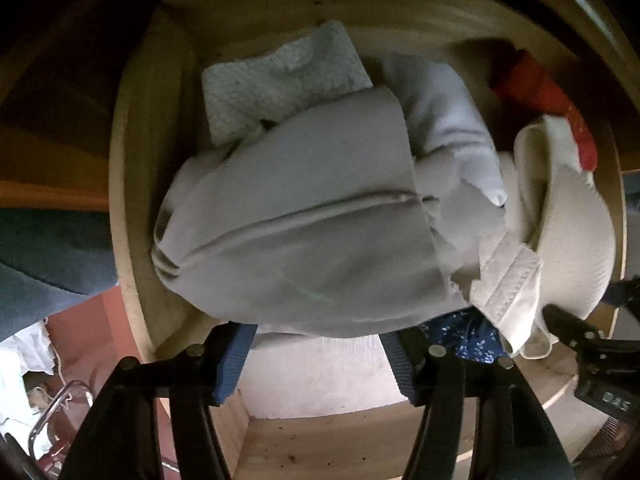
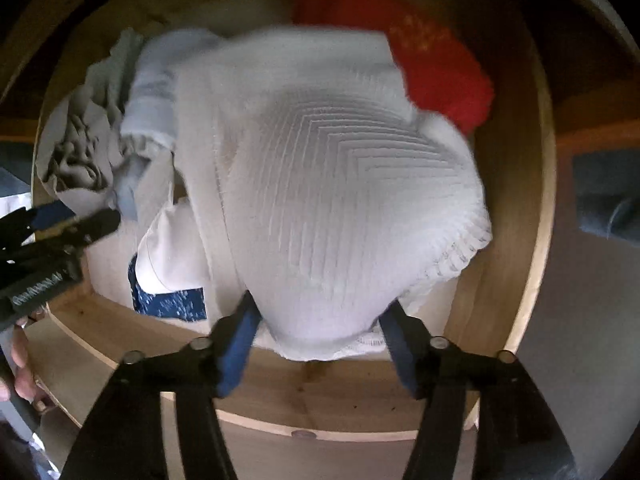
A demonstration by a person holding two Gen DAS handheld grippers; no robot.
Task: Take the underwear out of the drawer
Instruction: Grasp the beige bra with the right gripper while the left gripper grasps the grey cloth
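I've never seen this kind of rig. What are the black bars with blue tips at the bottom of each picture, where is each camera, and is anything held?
No robot here: a person holds a two-fingered claw in each hand, with a camera on each looking down its fingers into a wooden drawer of folded underwear. The left claw straddles a grey piece. The right claw straddles a white ribbed piece. Whether either one grips is unclear. A red piece lies at the back.
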